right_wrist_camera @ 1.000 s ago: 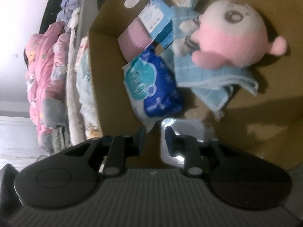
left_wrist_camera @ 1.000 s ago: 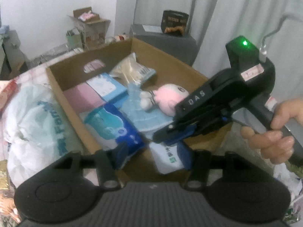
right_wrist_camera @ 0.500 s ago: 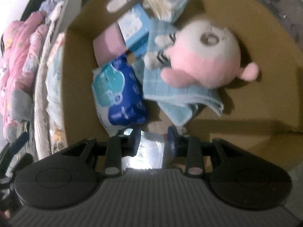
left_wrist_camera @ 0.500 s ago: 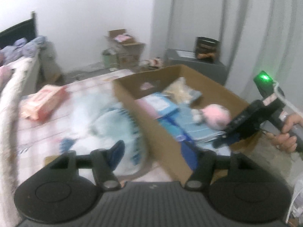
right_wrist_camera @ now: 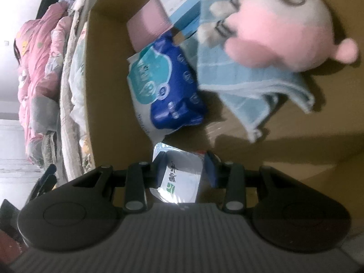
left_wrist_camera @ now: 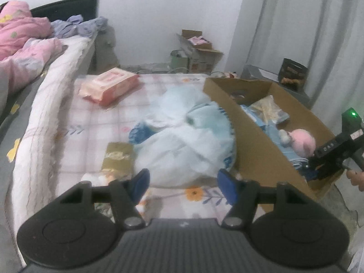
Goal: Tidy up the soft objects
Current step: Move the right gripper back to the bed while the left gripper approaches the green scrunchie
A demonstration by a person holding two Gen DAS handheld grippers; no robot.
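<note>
My left gripper [left_wrist_camera: 183,177] is open and empty, low over the bed in front of a pale blue plastic bag [left_wrist_camera: 182,141]. Right of the bag stands a cardboard box [left_wrist_camera: 257,141] holding a pink plush [right_wrist_camera: 273,34], a blue towel [right_wrist_camera: 250,79], a blue wipes pack [right_wrist_camera: 163,86], a pink pack [right_wrist_camera: 147,29] and a light blue tissue box [right_wrist_camera: 179,11]. My right gripper [right_wrist_camera: 185,166] reaches into the box's near corner with a white tissue pack [right_wrist_camera: 179,177] between its fingers. Its jaws are opening, and both pads still touch the pack.
A pink wipes pack [left_wrist_camera: 109,86] and a gold packet [left_wrist_camera: 117,157] lie on the checked sheet. A pink duvet [left_wrist_camera: 20,36] is piled at the far left. Open cartons [left_wrist_camera: 198,52] stand by the wall, and a grey curtain [left_wrist_camera: 295,22] hangs behind the box.
My left gripper has swung left, out from over the box to above the bed and the plastic bag. The right gripper's fingers have spread wider around the white pack and sunk slightly into the box.
</note>
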